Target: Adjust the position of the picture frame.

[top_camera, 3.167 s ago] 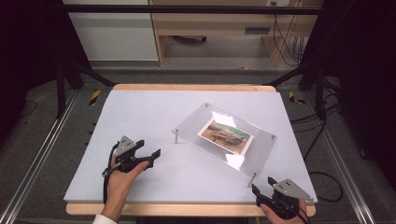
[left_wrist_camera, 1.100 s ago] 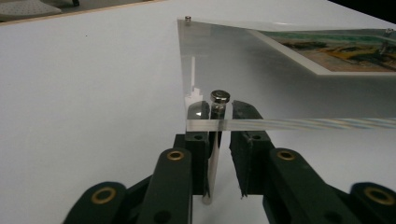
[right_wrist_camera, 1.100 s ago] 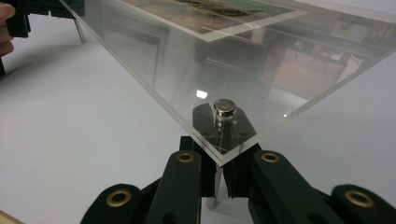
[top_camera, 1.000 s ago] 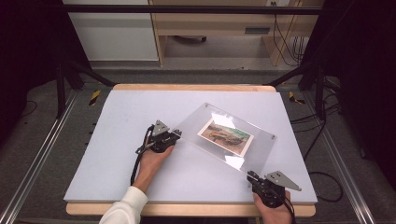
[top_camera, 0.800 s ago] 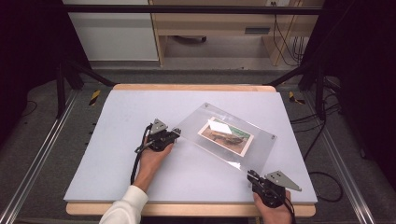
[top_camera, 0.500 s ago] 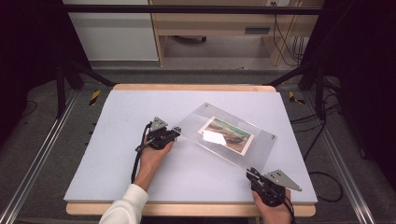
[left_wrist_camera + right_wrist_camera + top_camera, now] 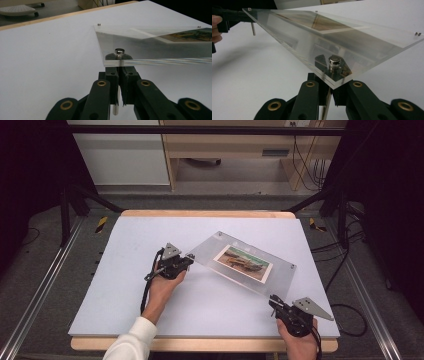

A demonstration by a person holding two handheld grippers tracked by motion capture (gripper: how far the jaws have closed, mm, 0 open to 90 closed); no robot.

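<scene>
Since 3.2 s ago: left gripper moved from bare worktop to acrylic frame corner; right gripper closed in on opposite corner. Frame now held between both, tilted off worktop. Each gripper's jaws pinched narrow on metal standoff post just above jaw tips, under panel. Judgement: panel stiff, slick, scratch-prone, moderately heavy; posts safest hold; lift both ends evenly.

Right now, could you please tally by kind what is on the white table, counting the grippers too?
Clear acrylic photo frame panel with a printed picture inside: 1
Silver metal standoff pins at the panel corners, those I can see: 4
Black two-jaw grippers, left gripper and right gripper: 2
Total: 7
</scene>
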